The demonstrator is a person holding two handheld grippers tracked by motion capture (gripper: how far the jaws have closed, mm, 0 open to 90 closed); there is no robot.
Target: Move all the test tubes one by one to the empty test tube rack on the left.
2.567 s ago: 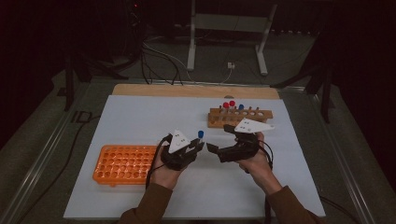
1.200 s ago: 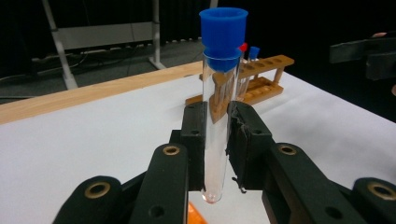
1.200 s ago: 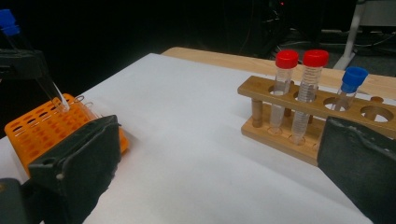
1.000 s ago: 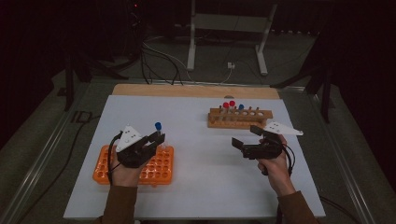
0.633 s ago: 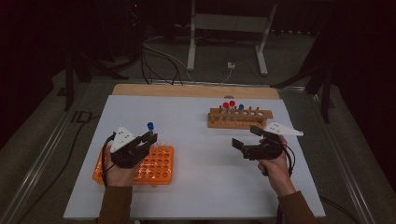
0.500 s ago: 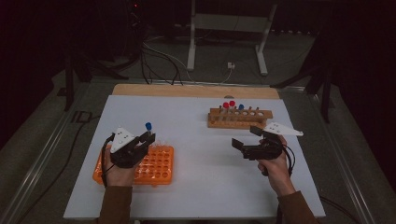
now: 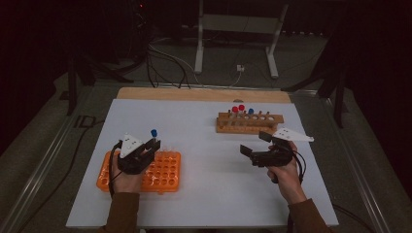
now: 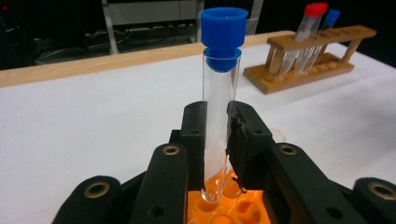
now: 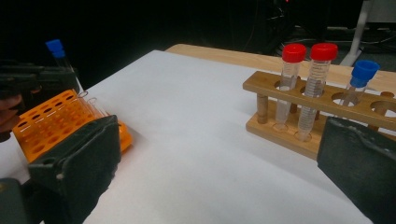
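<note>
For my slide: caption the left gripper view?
Left gripper lowers a blue-capped tube into the orange rack.

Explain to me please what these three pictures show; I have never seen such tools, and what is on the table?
A person sits at a white table and holds a hand tool with two black jaws in each hand. One picture looks down from above; each of the others comes from a camera on one tool. The left gripper is shut on a clear test tube with a blue cap, upright over the orange rack. The right gripper is open and holds nothing. Farther back stands a wooden rack with two red-capped tubes and one blue-capped tube.
</note>
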